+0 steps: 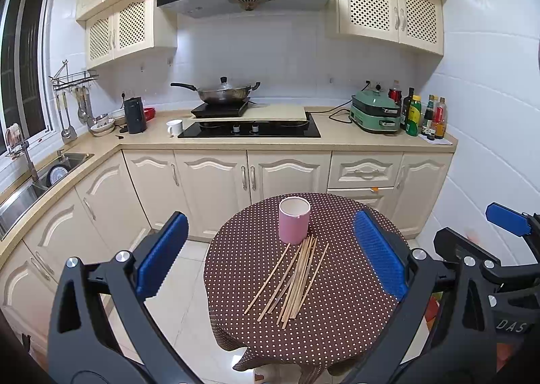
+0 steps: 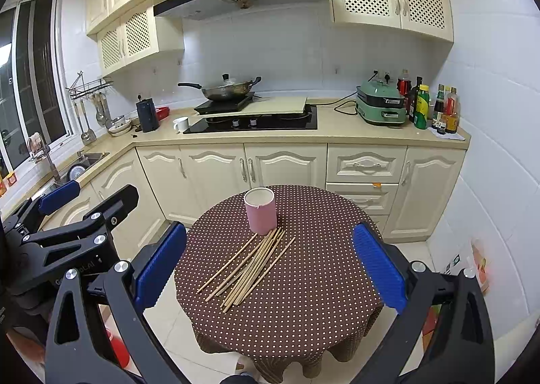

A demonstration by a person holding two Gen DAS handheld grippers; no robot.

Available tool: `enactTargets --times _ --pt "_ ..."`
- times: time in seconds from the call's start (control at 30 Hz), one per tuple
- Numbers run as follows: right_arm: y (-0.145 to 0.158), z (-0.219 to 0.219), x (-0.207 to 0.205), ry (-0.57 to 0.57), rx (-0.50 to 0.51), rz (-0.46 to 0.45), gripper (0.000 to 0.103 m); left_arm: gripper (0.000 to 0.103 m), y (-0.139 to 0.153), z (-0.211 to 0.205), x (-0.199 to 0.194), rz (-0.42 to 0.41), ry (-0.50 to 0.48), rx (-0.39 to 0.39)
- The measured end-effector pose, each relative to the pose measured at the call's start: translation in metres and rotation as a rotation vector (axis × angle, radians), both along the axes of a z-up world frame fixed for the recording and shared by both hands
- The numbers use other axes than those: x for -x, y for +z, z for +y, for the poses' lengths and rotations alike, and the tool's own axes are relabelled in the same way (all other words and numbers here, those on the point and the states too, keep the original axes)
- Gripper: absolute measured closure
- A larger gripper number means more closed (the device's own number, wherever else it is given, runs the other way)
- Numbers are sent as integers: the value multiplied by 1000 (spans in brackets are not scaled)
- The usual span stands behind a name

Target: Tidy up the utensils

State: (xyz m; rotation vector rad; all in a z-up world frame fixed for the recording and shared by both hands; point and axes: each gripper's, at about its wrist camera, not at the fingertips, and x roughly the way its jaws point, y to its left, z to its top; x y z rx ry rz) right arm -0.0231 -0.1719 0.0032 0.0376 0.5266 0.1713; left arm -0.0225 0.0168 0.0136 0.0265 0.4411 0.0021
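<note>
While both grippers hover above it, wooden chopsticks (image 1: pixel 293 279) lie loose on the round counter (image 1: pixel 337 316), just before a pink holder (image 1: pixel 294 220).
Left view: left gripper (image 1: pixel 270 249) fingers wide apart, empty. Right view: right gripper (image 2: pixel 270 264) likewise spread, gripping nothing.

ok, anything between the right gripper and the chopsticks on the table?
Nothing. In the right wrist view, only bare dotted tablecloth lies between the open right gripper and the chopsticks; the pink cup stands beyond them.
</note>
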Motion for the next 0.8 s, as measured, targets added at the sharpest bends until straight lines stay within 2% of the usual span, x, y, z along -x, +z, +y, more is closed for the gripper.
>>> enactTargets --times 0.8 --pt "0 -1 -2 0 -11 15 8 7 0 -1 -3 9 12 -1"
